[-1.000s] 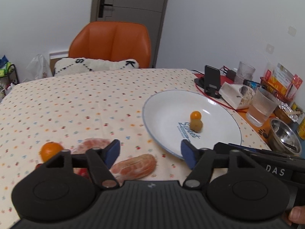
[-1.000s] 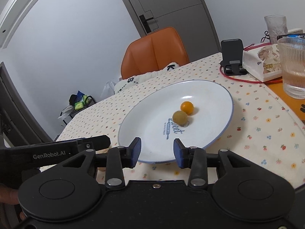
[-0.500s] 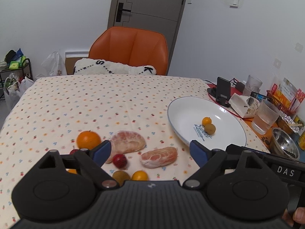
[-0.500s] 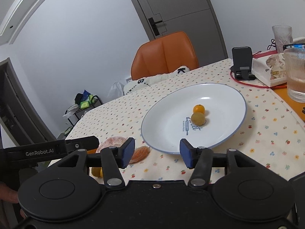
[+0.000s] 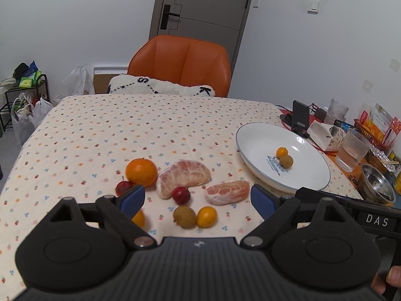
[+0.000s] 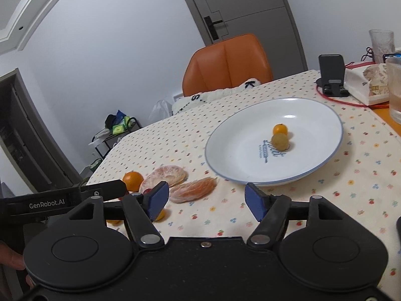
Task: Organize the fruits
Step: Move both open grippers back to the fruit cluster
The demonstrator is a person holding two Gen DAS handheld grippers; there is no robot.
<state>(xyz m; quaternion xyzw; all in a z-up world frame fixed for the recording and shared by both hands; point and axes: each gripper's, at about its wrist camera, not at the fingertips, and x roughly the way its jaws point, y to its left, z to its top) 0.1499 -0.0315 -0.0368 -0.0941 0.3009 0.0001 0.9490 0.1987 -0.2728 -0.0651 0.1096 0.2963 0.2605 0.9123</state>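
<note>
while both grippers, left gripper [image 5: 198,197] and right gripper [image 6: 203,200], gape empty, two pomelo segments [image 5: 184,180] lie lengthwise left-right; plate [image 5: 255,140] holds two fruits.

An orange chair [image 5: 183,62] stands before a grey door [image 5: 200,12] and plain white walls [image 5: 75,20].

Two small fruits [image 5: 284,156] lie touching in the plate [image 5: 255,140]; left of it, loose fruit [image 5: 184,180] clusters on the desk [image 5: 125,125].
</note>
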